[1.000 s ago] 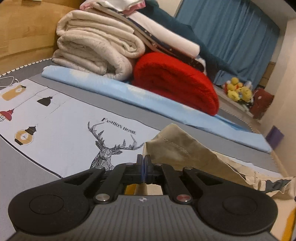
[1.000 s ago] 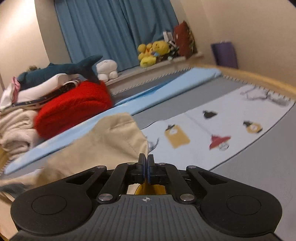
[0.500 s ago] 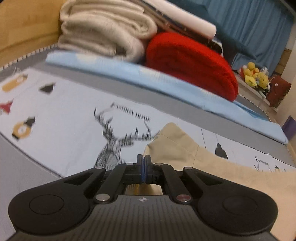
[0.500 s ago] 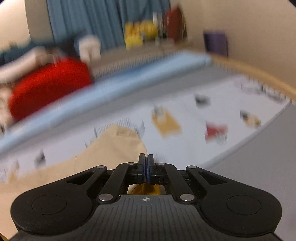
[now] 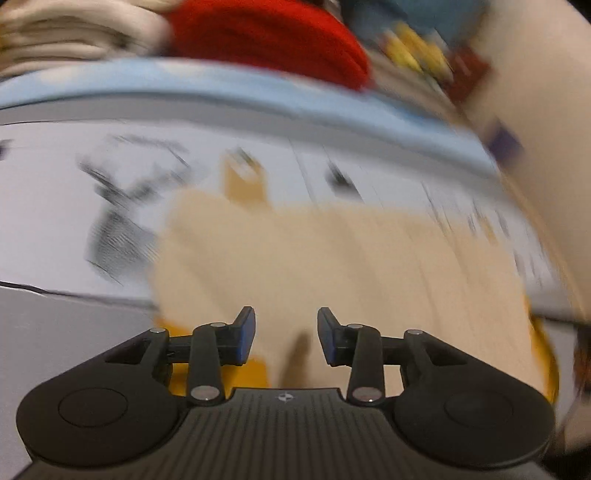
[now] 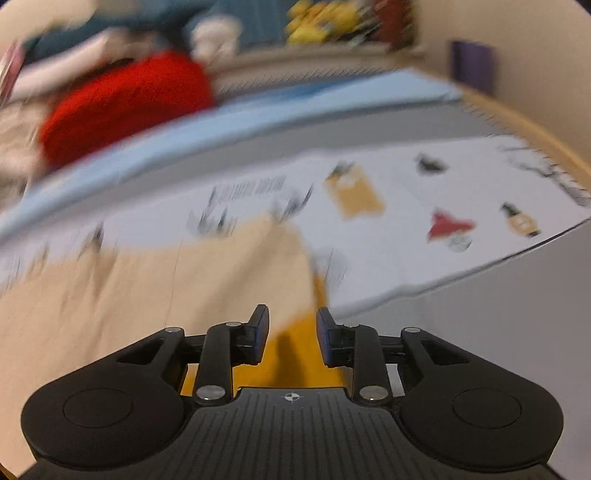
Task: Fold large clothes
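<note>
Both views are pretty motion-blurred, fyi. Starting on the left: the left claw (image 5: 286,334) points down at the beige garment (image 5: 332,266), jaws opening, blue pads clear of the cloth with nothing pinched between them. The garment lies spread flat on the printed white sheet (image 5: 55,206) covering the bed, with a yellow-orange layer (image 5: 255,373) peeking out under its near edge. Behind it there's a light blue folded cloth (image 5: 221,88), a red rolled blanket (image 5: 269,33) and cream folded blankets (image 5: 74,33). Over on the right, the right claw (image 6: 291,334) is opening too, empty, hovering over the garment's corner where the same yellow-orange fabric shows. Purple thing by the wall (image 6: 472,70).
</note>
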The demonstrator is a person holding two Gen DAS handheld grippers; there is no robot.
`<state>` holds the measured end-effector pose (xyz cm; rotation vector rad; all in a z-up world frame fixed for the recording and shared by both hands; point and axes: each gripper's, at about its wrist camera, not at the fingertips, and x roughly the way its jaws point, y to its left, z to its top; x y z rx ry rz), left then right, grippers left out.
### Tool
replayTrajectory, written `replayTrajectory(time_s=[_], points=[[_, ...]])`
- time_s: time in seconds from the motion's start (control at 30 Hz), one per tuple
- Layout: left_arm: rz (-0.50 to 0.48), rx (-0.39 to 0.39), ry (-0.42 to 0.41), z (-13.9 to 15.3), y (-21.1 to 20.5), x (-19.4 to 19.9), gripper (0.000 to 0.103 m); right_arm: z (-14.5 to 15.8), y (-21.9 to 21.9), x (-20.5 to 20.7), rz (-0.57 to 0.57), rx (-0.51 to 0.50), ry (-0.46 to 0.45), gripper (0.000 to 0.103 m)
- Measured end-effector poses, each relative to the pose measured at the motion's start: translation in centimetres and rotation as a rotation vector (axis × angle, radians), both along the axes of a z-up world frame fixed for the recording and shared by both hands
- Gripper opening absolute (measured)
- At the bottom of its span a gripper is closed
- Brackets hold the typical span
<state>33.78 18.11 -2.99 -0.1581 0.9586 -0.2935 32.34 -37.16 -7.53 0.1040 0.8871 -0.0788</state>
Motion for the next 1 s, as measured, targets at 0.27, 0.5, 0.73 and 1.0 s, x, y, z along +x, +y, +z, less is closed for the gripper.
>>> replayTrajectory(time_s=[0.27, 0.5, 0.73, 1.0], points=[[-0.004, 0.202, 0.131, -2.4, -0.3, -3.2, 0.045, -3.0, -0.5, -4.4, 0.071, -0.125, 0.221, 0.029], [-0.247, 0.276, 0.221, -3.5, -1.0, -8.3, 0.047, -2.6, -0.2, -7.8, 0.155, -0.196, 0.240, 0.029], [-0.127, 0.441, 0.163, 0.6, 0.9, -12.0, 0.047, 1.0, -1.4, -9.8, -0.005, -0.287, 0.218, 0.034], [0.234, 0.160, -0.187, 8.1, -1.3, -20.3, 0.074, 11.4, 3.2, -17.6, -0.087, -0.174, -0.271, 0.036]])
